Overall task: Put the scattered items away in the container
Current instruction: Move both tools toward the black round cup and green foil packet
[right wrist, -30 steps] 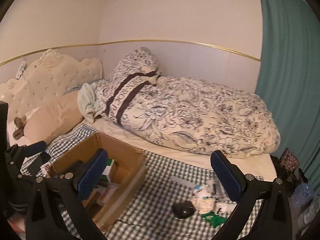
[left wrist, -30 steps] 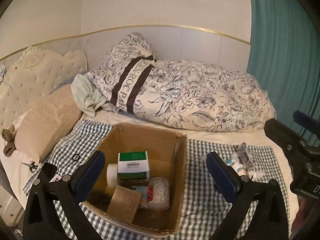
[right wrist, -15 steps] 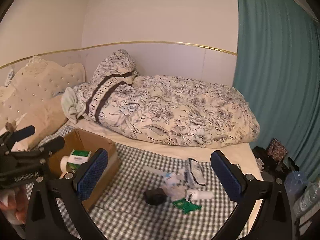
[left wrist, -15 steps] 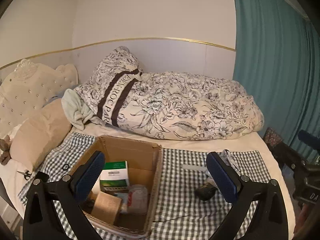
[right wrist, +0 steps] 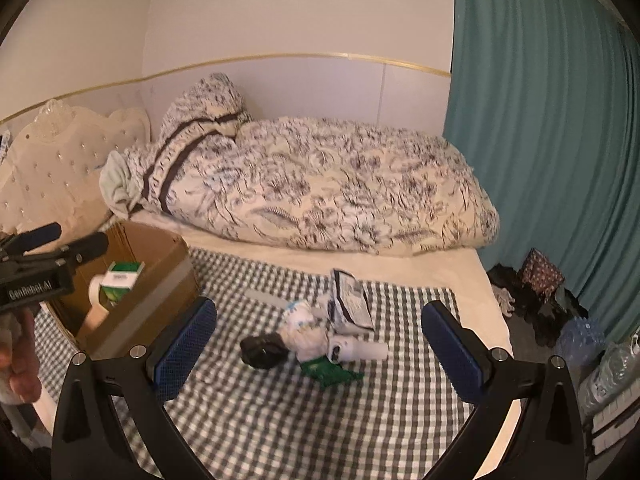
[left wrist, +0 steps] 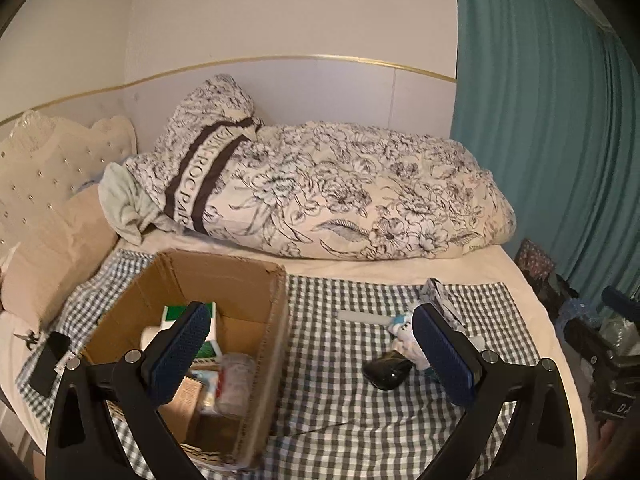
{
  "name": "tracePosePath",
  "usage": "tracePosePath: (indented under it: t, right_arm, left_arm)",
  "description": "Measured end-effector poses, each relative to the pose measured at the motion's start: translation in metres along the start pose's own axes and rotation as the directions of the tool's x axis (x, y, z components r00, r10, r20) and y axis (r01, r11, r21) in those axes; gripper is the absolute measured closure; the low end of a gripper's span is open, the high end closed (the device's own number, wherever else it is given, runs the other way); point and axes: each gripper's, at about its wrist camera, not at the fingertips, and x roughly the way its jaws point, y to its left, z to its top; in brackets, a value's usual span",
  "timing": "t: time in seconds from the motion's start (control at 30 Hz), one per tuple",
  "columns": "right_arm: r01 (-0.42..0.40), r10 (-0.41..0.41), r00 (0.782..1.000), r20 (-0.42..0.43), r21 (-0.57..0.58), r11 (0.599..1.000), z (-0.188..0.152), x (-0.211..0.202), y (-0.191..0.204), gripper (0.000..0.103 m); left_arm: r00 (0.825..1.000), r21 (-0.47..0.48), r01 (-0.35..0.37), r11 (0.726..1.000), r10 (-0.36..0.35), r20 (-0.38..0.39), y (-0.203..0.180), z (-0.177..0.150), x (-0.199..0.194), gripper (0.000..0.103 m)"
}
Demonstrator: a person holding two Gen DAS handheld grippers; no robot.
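An open cardboard box (left wrist: 276, 304) (right wrist: 168, 276) stands on the checked cloth (left wrist: 344, 400), holding a green-and-white carton (right wrist: 120, 280), a tape roll and several small packs. Right of it lies a loose cluster: a black pouch (right wrist: 262, 352) (left wrist: 386, 372), a white crumpled pack (right wrist: 304, 330), a foil sachet (right wrist: 350, 300), a white tube (right wrist: 360, 350), a green wrapper (right wrist: 328, 372). My left gripper (left wrist: 312, 354) hangs open above the box's right side. My right gripper (right wrist: 320, 354) is open above the cluster, nothing held.
A floral duvet (left wrist: 320, 192) fills the back of the bed, with a beige pillow (left wrist: 52, 256) and tufted headboard at left. A phone (left wrist: 50, 364) and scissors lie left of the box. Teal curtain (right wrist: 540, 120), bags and water bottles (right wrist: 580, 332) stand on the right.
Both views have swung right: the box slid toward the left and the scattered cluster came in under the right gripper. Both grippers stayed open.
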Motion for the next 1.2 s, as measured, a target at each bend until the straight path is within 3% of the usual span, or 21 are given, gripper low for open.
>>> tracePosePath:
  t: [0.2, 0.63, 0.83, 1.2]
  right_arm:
    - [0.000, 0.000, 0.997, -0.074, -0.004, 1.000, -0.023, 0.027, -0.010, 0.000]
    - [-0.037, 0.032, 0.971, -0.235, -0.013, 0.999, -0.066, 0.095, -0.007, 0.000]
    - [-0.028, 0.013, 0.958, -0.286, -0.050, 0.998, -0.084, 0.121, -0.009, 0.000]
    - [-0.058, 0.047, 0.932, -0.360, -0.021, 0.998, -0.117, 0.193, -0.018, 0.004]
  left_arm:
    - [0.998, 0.011, 0.033, 0.999, -0.033, -0.047, -0.010, -0.017, 0.026, 0.000]
    - [0.991, 0.195, 0.070, 0.978, -0.046, -0.126, -0.057, -0.057, 0.080, 0.000]
    - [0.980, 0.205, 0.096, 0.974, -0.055, -0.193, -0.061, -0.080, 0.114, 0.000]
    - [0.957, 0.206, 0.140, 0.969, -0.079, -0.281, -0.080, -0.108, 0.167, 0.000]
